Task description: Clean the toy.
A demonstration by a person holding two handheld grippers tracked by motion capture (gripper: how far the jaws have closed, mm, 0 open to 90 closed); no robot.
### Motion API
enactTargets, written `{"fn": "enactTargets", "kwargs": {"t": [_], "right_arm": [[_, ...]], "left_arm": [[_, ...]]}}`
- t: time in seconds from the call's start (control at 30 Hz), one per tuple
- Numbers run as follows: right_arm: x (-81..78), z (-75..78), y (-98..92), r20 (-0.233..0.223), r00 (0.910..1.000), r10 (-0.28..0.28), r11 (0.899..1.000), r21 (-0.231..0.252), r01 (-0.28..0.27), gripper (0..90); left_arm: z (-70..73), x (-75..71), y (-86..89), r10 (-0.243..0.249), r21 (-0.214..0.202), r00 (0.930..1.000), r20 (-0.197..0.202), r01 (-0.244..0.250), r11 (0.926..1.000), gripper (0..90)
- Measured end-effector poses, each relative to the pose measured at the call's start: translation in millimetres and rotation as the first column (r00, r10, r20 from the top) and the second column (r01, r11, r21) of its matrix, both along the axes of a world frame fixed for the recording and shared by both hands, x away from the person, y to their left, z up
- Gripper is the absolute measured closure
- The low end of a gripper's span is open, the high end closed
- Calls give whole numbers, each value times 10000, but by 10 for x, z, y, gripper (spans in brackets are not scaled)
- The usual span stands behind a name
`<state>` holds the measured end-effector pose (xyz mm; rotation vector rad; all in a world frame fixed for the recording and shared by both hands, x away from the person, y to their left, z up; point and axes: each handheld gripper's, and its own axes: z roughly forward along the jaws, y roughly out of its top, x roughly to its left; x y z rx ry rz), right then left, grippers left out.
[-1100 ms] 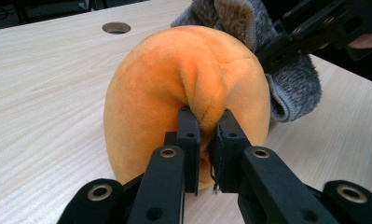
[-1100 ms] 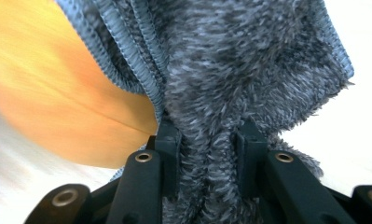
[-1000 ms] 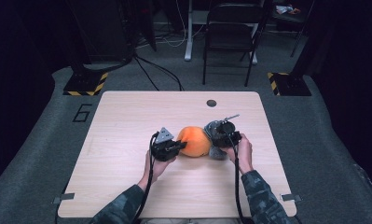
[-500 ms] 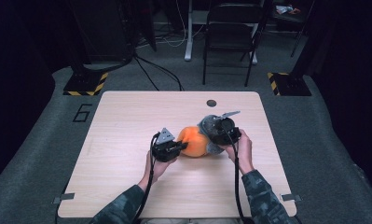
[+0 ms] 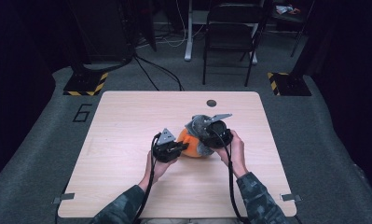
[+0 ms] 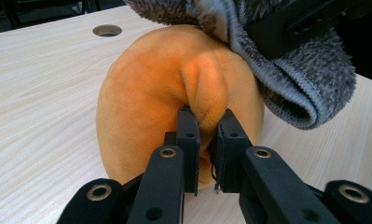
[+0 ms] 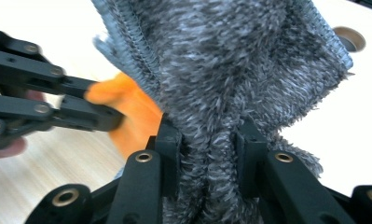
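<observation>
High view: a light wooden table (image 5: 127, 140) with a round hole (image 5: 211, 103) near its far edge. Near the middle of the table sits an orange plush toy (image 5: 191, 145), partly covered on its far and right side by a grey fuzzy cloth (image 5: 200, 125). The left gripper (image 5: 178, 148) meets the toy from the left; the right gripper (image 5: 207, 132) sits above and to the right, at the cloth. Both forearms enter from the bottom edge in patterned sleeves (image 5: 256, 200). From this height the jaws are too small to judge.

Left gripper view: the detail lacking above. The left gripper (image 6: 207, 128) pinches a raised fold of the orange plush toy (image 6: 146, 93), its jaws pressed nearly together with the fold squeezed between the pads. The toy rests on the table (image 6: 39, 93). The grey fuzzy cloth (image 6: 305, 88) drapes over the toy's top and right side, its hemmed edge curling outward, and a black link of the other gripper crosses the upper right corner.

Right gripper view: the right gripper (image 7: 207, 135) clamps a bunched pleat of the grey fuzzy cloth (image 7: 230, 70), which rises above the jaws. Behind the cloth a patch of the orange plush toy (image 7: 132, 112) shows, with the left gripper (image 7: 104, 114) closed on it from the left, blurred. The hole (image 7: 349, 37) lies at the upper right.
</observation>
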<state>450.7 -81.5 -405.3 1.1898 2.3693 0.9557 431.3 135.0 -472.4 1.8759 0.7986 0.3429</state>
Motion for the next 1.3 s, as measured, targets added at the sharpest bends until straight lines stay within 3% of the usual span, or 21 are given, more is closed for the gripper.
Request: {"fn": "enactTargets", "kwargs": {"t": [0.13,0.33,0.53,0.7,0.8,0.93,1.03,1.2,1.3], "right_arm": [[73,-82,-96,-293,9985,-452,9984,-364,441,680],[199,-258,-253,-1067,9899,-929,9952,-411,889,679],[297,-431,-369,-1669,9762,-1387,9890,-738,1279,674],[377,-696,-406,-2242,9583,-1770,9804,-1256,1517,676],[385,-794,-379,-2344,9565,-1735,9786,-1500,1408,677],[378,-669,-414,-2081,9606,-1842,9758,-1557,1533,677],[339,-473,-461,-1725,9666,-1893,9777,-1239,1694,677],[200,-139,-353,-928,9871,-1301,9900,-665,1243,679],[123,-68,-219,-733,9941,-796,9934,-885,730,680]], "left_arm": [[-10,11,18,103,-145,9999,-129,-105,9998,822],[-17,21,21,76,-140,9999,-123,-77,9999,821],[-19,22,21,68,-137,9999,-129,-70,9999,820],[-21,26,29,119,-156,9998,-149,-122,9998,819],[-21,26,31,116,-172,9998,-154,-119,9998,819],[-17,34,53,67,-158,9998,-198,-70,9999,817],[-18,31,43,101,-177,9998,-154,-104,9998,816],[-16,40,58,64,-110,9999,-145,-66,9999,812],[-22,38,57,187,-191,9997,-140,-190,9996,807]]}}
